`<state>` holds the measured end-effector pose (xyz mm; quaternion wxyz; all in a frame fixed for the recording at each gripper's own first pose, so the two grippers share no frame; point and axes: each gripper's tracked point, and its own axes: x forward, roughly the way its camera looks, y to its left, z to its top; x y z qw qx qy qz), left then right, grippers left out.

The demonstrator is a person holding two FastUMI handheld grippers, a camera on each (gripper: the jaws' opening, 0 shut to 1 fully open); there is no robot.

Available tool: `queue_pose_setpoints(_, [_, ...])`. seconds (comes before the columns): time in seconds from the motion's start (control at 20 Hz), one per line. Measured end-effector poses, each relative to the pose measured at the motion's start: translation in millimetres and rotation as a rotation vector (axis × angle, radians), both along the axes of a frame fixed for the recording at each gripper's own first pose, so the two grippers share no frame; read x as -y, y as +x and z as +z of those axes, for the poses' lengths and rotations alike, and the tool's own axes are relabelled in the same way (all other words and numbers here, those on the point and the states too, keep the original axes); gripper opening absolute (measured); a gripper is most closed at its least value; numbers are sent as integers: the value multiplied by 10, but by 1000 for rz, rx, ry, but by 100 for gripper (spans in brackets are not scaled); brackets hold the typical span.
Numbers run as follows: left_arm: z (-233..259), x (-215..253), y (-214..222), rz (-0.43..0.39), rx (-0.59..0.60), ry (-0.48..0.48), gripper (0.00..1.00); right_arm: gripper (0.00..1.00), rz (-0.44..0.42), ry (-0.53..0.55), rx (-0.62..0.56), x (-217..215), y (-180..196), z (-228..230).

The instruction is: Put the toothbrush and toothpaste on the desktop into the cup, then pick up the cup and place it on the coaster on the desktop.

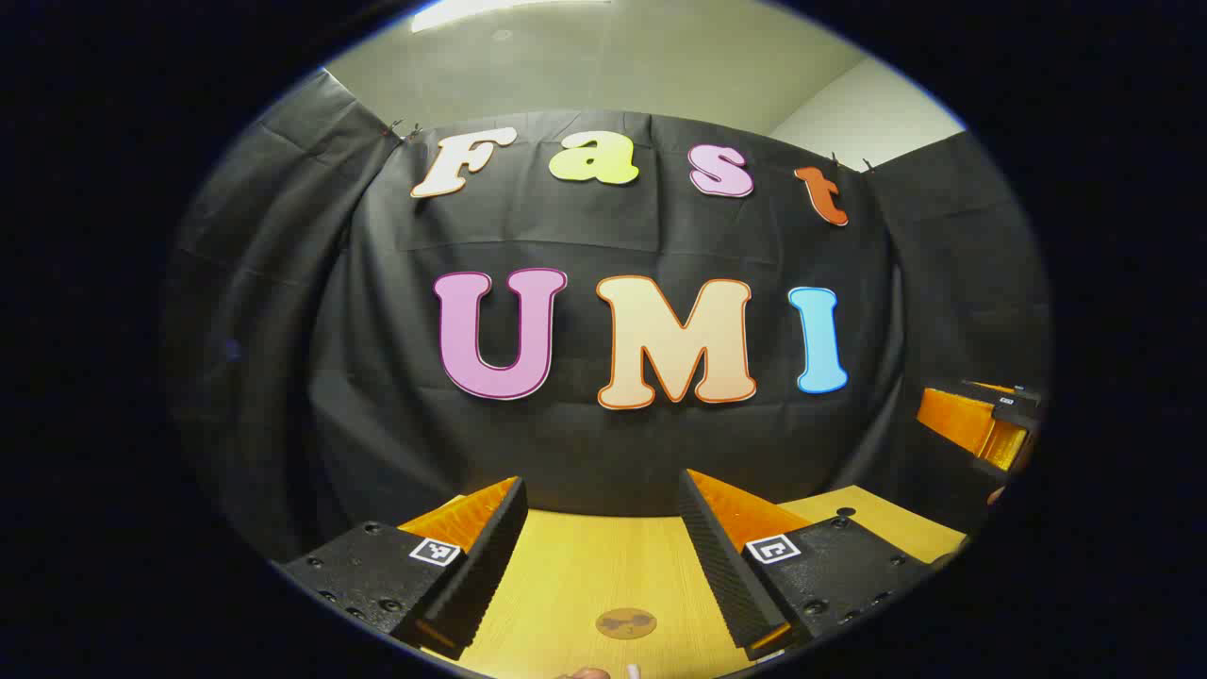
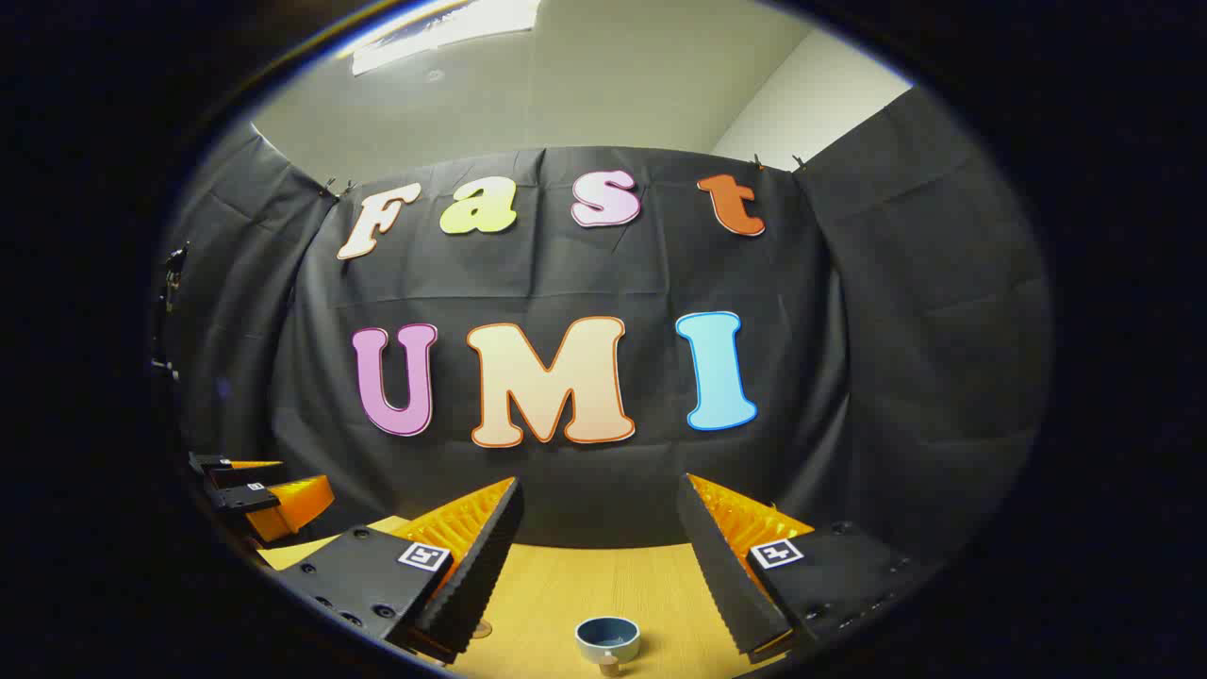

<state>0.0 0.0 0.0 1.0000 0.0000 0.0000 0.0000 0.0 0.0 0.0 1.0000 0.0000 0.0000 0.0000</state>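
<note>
Wood-grain tabletop (image 1: pixel 603 566), both grippers held wide apart, gripping nothing.
Left gripper view: left gripper (image 1: pixel 603 556) spread wide over the tabletop, round brown coaster (image 1: pixel 625 622) between its fingers toward the near edge; right gripper (image 1: pixel 981 424) off to the right. Right gripper view: right gripper (image 2: pixel 599 556) wide; blue cup (image 2: pixel 607 639) between its fingers at the near edge; left gripper (image 2: pixel 259 490) at left.

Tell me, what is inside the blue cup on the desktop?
In the right gripper view the cup shows its open rim and dark inside; nothing sticks out of it. Its bottom is hidden from this low angle.
</note>
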Motion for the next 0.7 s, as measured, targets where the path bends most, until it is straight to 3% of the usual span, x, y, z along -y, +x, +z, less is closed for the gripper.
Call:
queue_pose_setpoints(0.6, [82,-41,-34,-10,29,3,93,100,38,-36,-36,-183,-61,-82])
queue_pose_setpoints(0.7, [91,-70,-36,-5,37,5,94,99,78,-44,-119,-264,-96,-348])
